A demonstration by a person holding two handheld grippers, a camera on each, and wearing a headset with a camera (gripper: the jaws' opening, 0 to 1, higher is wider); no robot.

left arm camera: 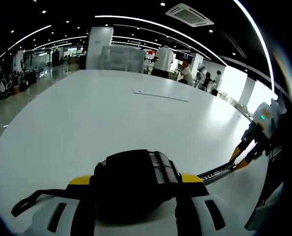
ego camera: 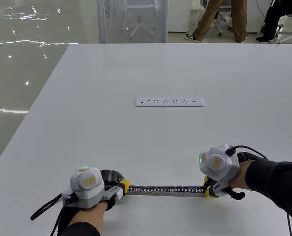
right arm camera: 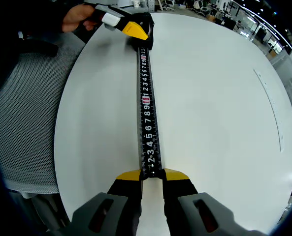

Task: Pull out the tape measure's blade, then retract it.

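Note:
The tape measure's black case [left arm camera: 136,184] sits clamped between the jaws of my left gripper [ego camera: 117,188] near the table's front edge; it also shows far off as the case [right arm camera: 145,30]. Its dark numbered blade [ego camera: 165,189] runs out flat over the table to my right gripper [ego camera: 208,191], which is shut on the blade's end. In the right gripper view the blade [right arm camera: 146,118] stretches straight away from the yellow fingertips [right arm camera: 128,175]. From the left gripper view the blade [left arm camera: 215,172] leads right to the right gripper [left arm camera: 246,147].
A white power strip [ego camera: 169,102] lies flat at the table's middle, well beyond both grippers. The white table [ego camera: 136,142] ends close behind the grippers. A grey mesh chair [right arm camera: 32,113] stands at that edge. People and office chairs are beyond the far edge.

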